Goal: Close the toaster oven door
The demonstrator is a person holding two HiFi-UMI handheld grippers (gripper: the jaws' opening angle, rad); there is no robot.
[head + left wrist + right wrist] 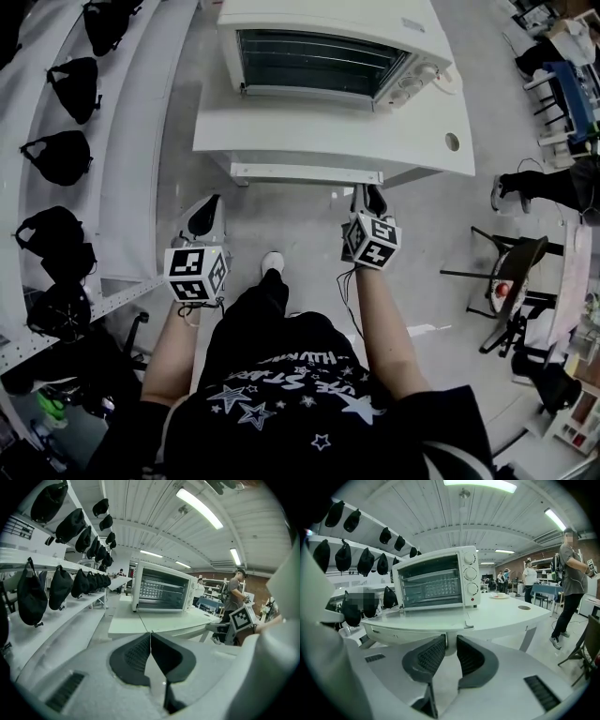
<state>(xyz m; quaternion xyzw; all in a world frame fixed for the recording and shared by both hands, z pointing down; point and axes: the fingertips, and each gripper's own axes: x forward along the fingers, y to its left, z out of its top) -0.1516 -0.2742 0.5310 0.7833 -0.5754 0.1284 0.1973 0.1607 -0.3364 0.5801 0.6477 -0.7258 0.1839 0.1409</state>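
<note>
A white toaster oven (328,47) stands on a white table (441,122). Its glass door (436,618) hangs open and lies flat toward me, with the white handle bar (305,173) at its near edge. My right gripper (367,192) is just short of the handle's right end. In the right gripper view, the right gripper (451,641) points at the door's front edge, its pads a narrow gap apart with nothing between them. My left gripper (204,208) hangs lower left of the handle, away from the oven. Seen in its own view, the left gripper (150,637) has its pads touching and holds nothing.
White shelves with several black caps (66,155) run along the left. A person (571,573) stands to the right of the table, beside chairs and a stool (511,272). A small plate (499,596) sits far back on the table.
</note>
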